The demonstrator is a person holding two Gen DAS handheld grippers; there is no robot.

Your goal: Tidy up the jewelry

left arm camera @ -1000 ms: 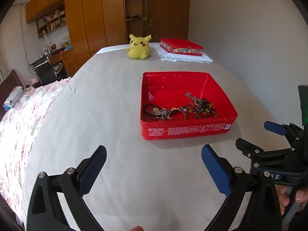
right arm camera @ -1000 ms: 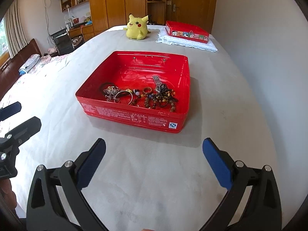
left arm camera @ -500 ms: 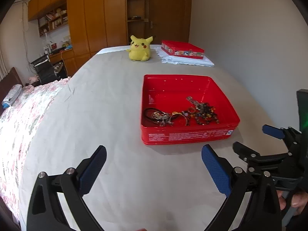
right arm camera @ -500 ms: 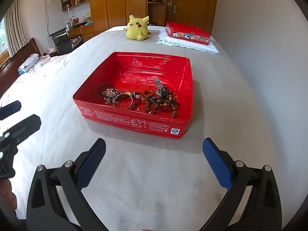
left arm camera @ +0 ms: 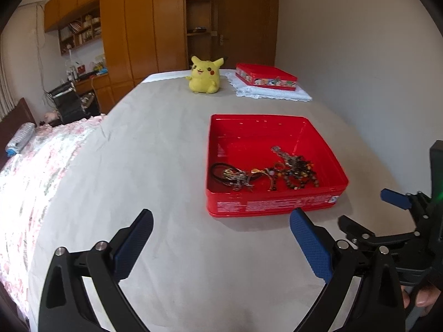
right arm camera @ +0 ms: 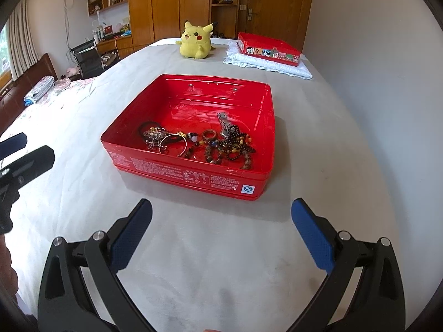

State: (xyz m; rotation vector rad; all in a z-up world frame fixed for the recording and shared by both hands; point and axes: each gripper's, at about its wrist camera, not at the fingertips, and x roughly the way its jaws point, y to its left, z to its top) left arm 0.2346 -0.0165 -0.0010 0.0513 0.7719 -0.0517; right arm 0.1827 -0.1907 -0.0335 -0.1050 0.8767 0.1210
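An open red tin [left arm camera: 277, 206] [right arm camera: 191, 175] sits on the grey-covered bed. In it lies a heap of jewelry [left arm camera: 265, 173] [right arm camera: 199, 142]: black bands, a metal bangle, bead bracelets and a watch. My left gripper [left arm camera: 221, 240] is open and empty, in front of the tin and to its left. My right gripper [right arm camera: 221, 229] is open and empty, just in front of the tin's near wall. The right gripper also shows at the right edge of the left wrist view [left arm camera: 387, 215].
A yellow Pikachu plush [left arm camera: 205, 74] [right arm camera: 197, 40] sits at the far end. A red tin lid [left arm camera: 265, 77] [right arm camera: 267, 49] rests on a folded white cloth [right arm camera: 265, 63] beside it. A wall runs along the right. A floral bedspread [left arm camera: 33, 166] lies left.
Both grippers have drawn back and risen slightly, so the tin sits a little farther and lower in each view. Both stay open.
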